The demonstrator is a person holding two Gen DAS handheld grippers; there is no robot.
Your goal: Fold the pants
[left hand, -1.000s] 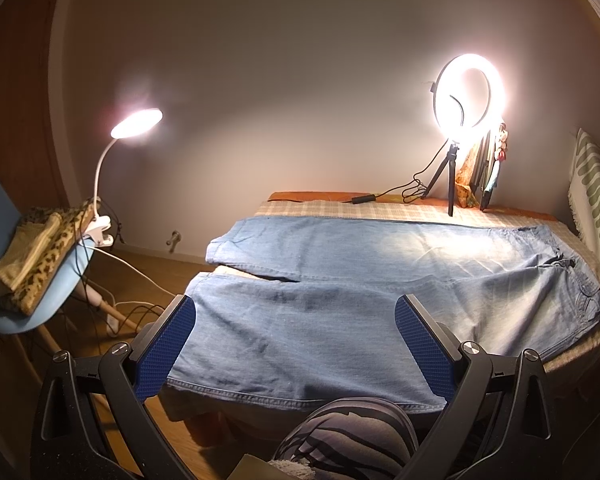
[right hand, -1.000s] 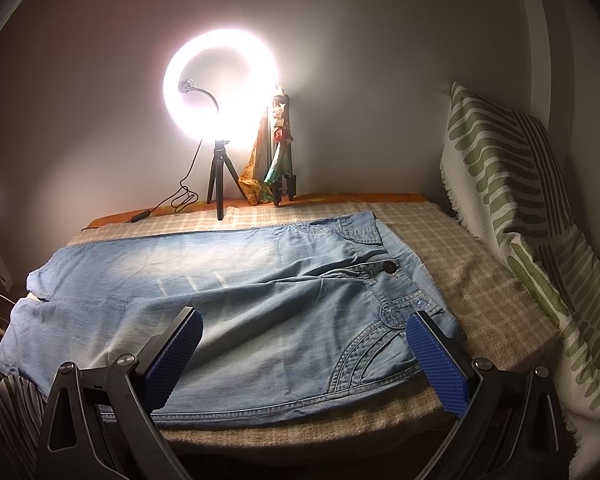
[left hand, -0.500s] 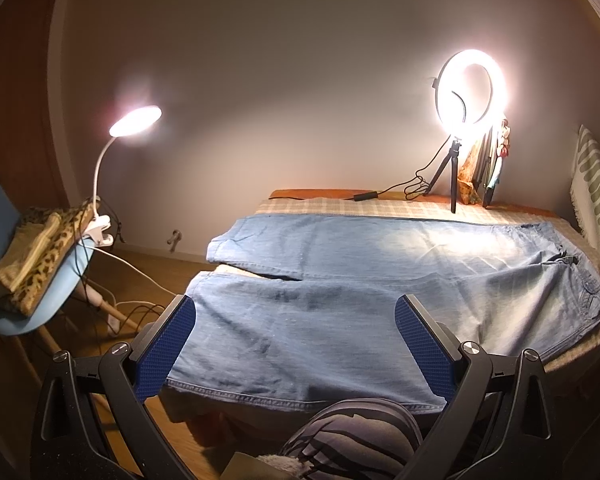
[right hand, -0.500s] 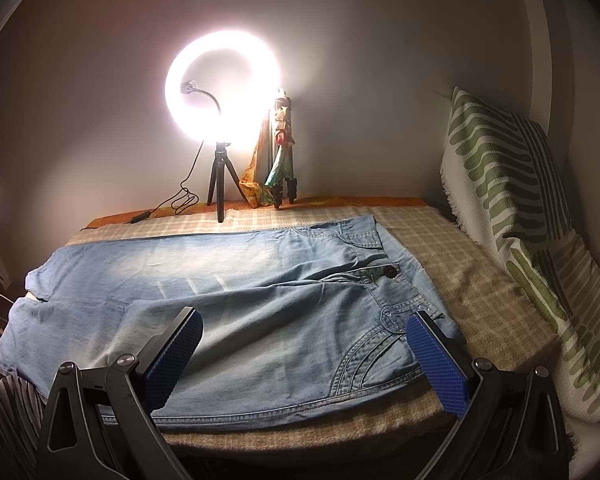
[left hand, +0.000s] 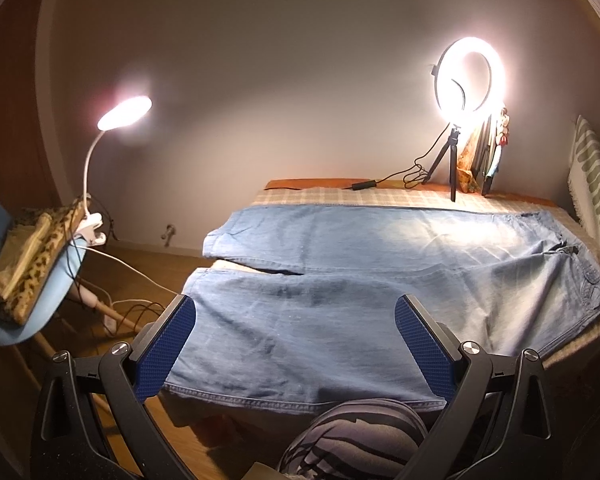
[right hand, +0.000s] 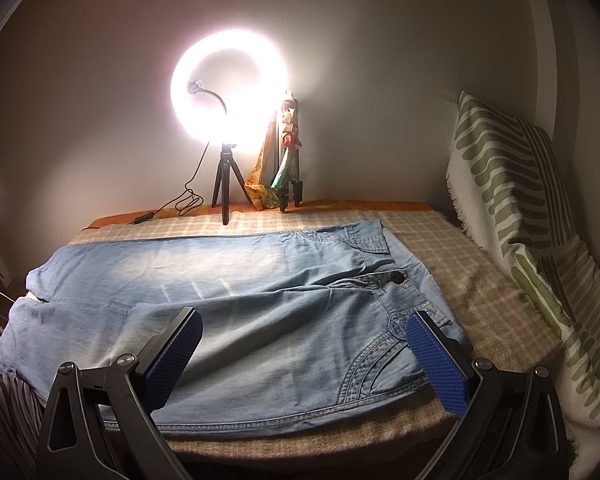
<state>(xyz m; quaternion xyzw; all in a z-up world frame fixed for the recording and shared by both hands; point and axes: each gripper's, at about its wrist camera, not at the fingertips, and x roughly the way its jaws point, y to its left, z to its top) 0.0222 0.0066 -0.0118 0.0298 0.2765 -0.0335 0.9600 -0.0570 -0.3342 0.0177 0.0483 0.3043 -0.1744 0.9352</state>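
Pale denim pants, flat, unfolded, on checked bed cover. My left gripper and right gripper: spread, empty. Next, I judge: grasp near-side edge.

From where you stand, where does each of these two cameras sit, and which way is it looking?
Left wrist view: on the left gripper, open, above the leg end of the jeans; a striped knee shows below.
Right wrist view: on the right gripper, open, above the jeans' waist end, with the pillow at right.
Both share: the jeans, the ring light, the checked bed cover.
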